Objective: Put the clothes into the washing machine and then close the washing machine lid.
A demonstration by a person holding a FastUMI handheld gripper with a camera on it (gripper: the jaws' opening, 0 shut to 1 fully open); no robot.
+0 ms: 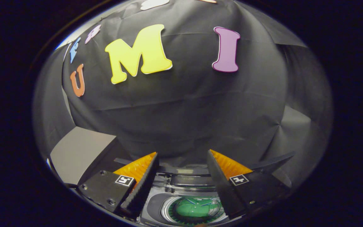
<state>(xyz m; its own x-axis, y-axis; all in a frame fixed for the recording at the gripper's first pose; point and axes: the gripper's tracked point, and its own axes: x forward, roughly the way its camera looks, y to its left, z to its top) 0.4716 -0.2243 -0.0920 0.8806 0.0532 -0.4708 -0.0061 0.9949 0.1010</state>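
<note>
Below, the washing machine [169, 201] drum holds green clothes [197, 208]; the claw [182, 164] hangs wide, empty.

Creased black cloth wall [181, 104] straight ahead, grey box-shaped unit [77, 154] low at its left, dim light

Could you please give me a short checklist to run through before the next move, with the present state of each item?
1. Claw open: ok; its two fingers stand wide apart with nothing between them.
2. Clothes in the drum: ok; green cloth lies inside the washing machine, seen below the gap between the fingers.
3. All clothes loaded: cannot tell; the surroundings of the machine are out of sight.
4. Lid closed: not ok; the drum opening is uncovered.
5. Lid within reach: cannot tell; a grey panel stands beside the left finger, but whether it is the lid is unclear.
</note>
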